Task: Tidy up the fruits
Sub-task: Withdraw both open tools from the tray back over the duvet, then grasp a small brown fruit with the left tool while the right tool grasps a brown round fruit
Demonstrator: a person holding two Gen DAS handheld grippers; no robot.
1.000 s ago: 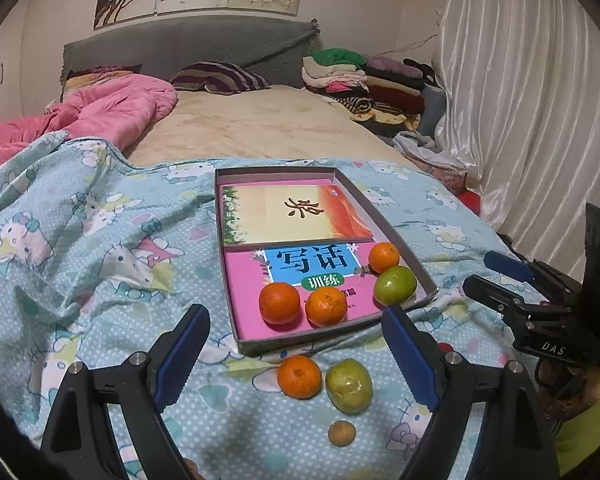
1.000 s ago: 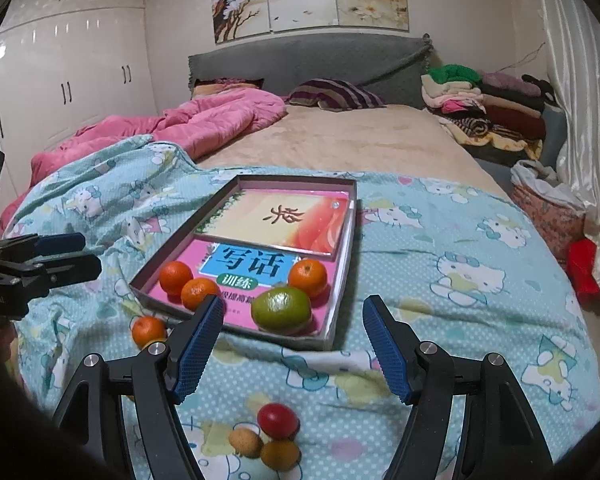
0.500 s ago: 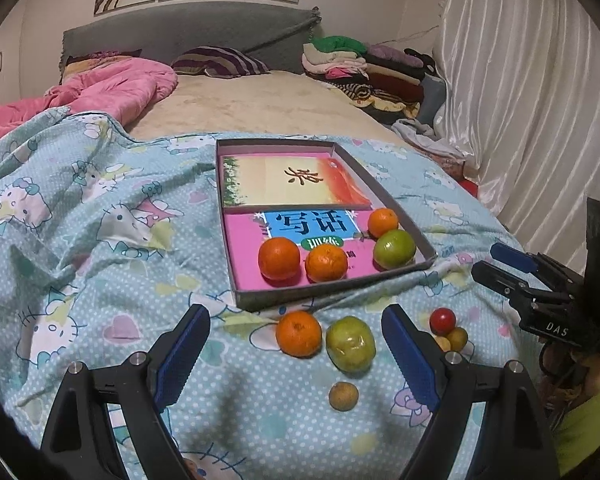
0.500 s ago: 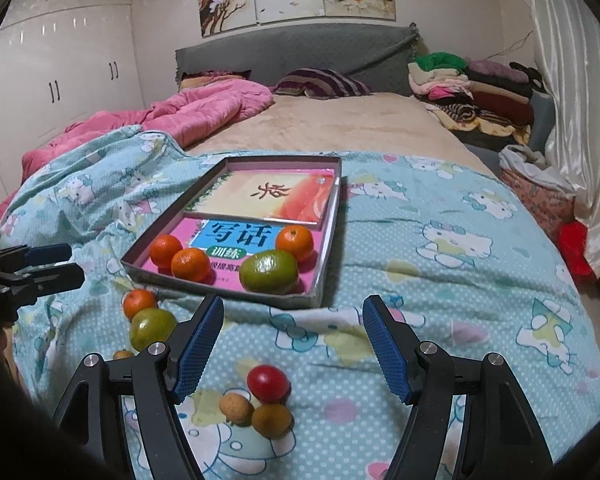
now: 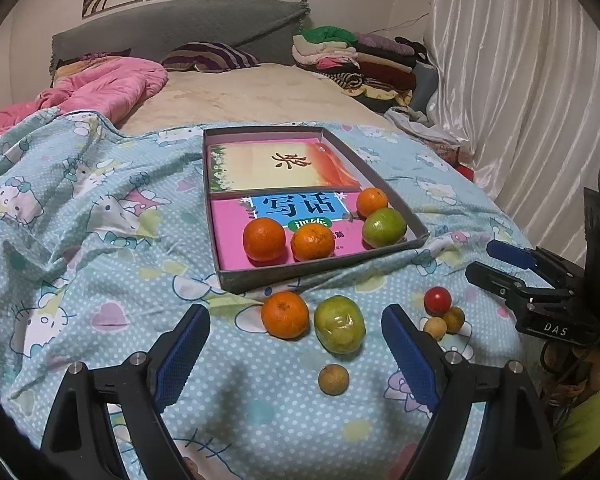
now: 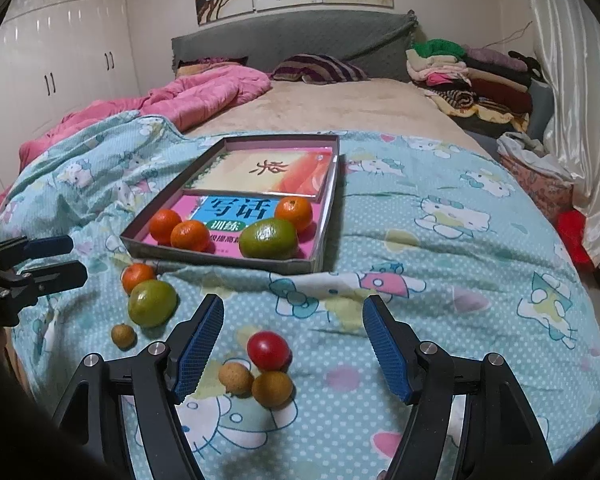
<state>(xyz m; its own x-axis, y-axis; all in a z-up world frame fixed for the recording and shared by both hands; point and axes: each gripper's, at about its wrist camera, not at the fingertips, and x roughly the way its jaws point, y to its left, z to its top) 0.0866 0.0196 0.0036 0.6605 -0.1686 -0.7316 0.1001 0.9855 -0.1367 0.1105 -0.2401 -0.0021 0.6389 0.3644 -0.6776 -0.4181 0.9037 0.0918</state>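
A shallow grey box (image 5: 418,229) (image 6: 324,236) lies on the bedspread with two books, three oranges (image 5: 264,239) and a green fruit (image 5: 384,227) inside. In front of it lie an orange (image 5: 285,314) (image 6: 138,277), a green fruit (image 5: 339,329) (image 6: 152,303), a small brown fruit (image 5: 333,379) (image 6: 123,335), a red fruit (image 5: 437,299) (image 6: 268,350) and two more small brown fruits (image 6: 236,378). My left gripper (image 5: 296,356) is open and empty, just short of the loose orange and green fruit. My right gripper (image 6: 293,350) is open and empty around the red fruit.
The blue patterned bedspread (image 5: 100,240) covers the near bed. A pink quilt (image 6: 204,92) lies at the back left. Folded clothes (image 6: 472,76) are stacked at the back right. White curtains (image 5: 532,100) hang on the right. White wardrobes (image 6: 60,60) stand on the left.
Both grippers have pulled back and tilted down, so more loose fruit near the bed's front edge has come into view. Both stay open. No fruit has moved.
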